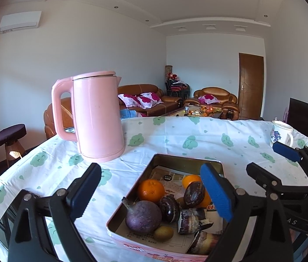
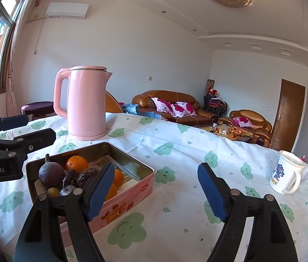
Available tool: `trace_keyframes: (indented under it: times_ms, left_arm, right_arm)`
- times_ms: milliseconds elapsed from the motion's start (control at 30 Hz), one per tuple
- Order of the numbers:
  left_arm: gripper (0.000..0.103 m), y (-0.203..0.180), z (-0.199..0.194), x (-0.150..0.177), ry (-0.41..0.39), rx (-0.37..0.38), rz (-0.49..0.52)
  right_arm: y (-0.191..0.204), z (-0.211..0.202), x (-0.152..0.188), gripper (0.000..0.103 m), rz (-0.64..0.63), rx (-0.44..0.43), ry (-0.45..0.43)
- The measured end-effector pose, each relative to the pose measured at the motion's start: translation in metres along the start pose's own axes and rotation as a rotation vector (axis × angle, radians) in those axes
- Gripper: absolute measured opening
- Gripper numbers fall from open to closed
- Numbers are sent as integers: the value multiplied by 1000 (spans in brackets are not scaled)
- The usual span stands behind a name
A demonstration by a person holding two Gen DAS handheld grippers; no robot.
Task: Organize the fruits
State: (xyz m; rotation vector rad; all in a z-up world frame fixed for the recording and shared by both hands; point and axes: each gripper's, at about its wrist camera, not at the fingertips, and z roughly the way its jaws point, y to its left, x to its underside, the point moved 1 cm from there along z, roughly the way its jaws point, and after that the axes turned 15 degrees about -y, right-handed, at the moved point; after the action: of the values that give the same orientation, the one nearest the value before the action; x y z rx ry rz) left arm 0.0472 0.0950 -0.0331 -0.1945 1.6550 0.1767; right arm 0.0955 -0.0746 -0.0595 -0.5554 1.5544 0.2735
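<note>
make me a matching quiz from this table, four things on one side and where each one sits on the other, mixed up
Things:
1. kettle
2. mug
3. oranges
4. tin

Places:
A. inside the tin, among dark fruits
B. near the table's right edge, handle facing right
C. on the cloth behind the tin, handle facing left
D. on the cloth in front of the kettle, lid off

Pairs: 1-C, 2-B, 3-A, 4-D
</note>
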Motion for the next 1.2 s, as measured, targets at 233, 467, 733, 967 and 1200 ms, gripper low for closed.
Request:
trace_keyframes:
  times_ms: [233,467,733,967,1200]
  left_arm:
    - [95,0,0,0,-1,0,0]
    - [99,0,-1,0,-3,-2,3]
    - [101,-1,-2,-2,-8,-4,12]
    - [103,0,-3,-4,-14,-12,12]
    - [103,-2,-2,-6,-7,0,9]
  right_arm:
    - [2,0,0,80,-6,-7,5]
    - [1,1,0,81,-1,-7,7]
    - [0,1,1,86,1,-3,3]
    - [0,1,1,86,3,-3,3]
    - [-3,1,1,86,18,-1,3]
